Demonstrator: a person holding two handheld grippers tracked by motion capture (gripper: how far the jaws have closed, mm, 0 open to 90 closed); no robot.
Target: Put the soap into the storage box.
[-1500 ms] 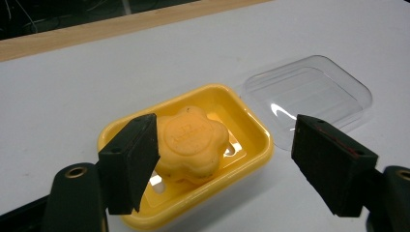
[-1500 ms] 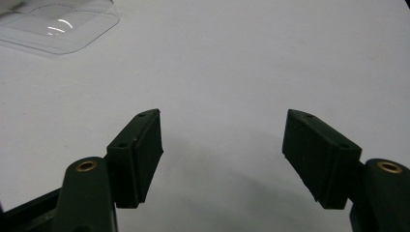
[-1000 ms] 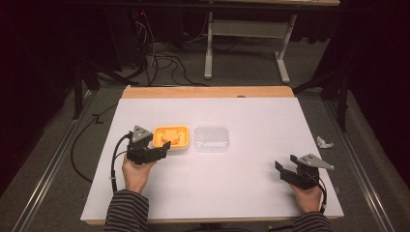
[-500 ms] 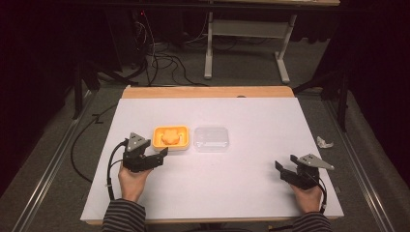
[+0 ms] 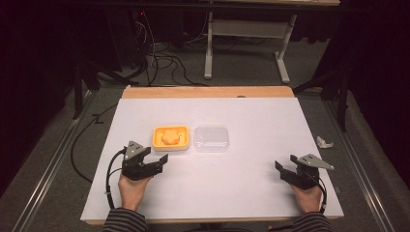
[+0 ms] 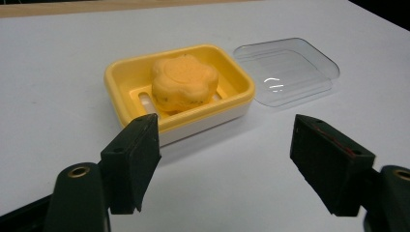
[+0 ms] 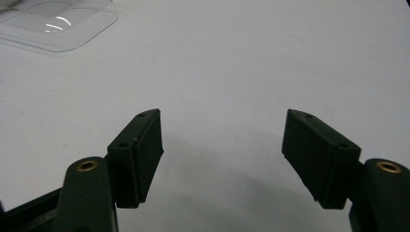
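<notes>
**Plastic, sponge and a matt white top**

The soap dish [image 6: 179, 104] looks like smooth plastic, yellow with a slight sheen over a white base. The flower-shaped lump [image 6: 183, 83] in it is matt and pitted — spongy or soapy, can't tell which. The lid [image 6: 285, 70] is clear glossy plastic, catching glints. The surface [image 5: 251, 179] is matt white, with a bare wood strip [image 5: 208, 92] along the far edge. The left tool [image 6: 227, 159] has dull black jaws — rubbery-looking pads, brass-coloured screw eyes.

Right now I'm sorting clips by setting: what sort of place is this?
Likely a lab or workshop recording station: a white-topped table, loose cables on a dark floor, and a metal frame stand behind.
</notes>
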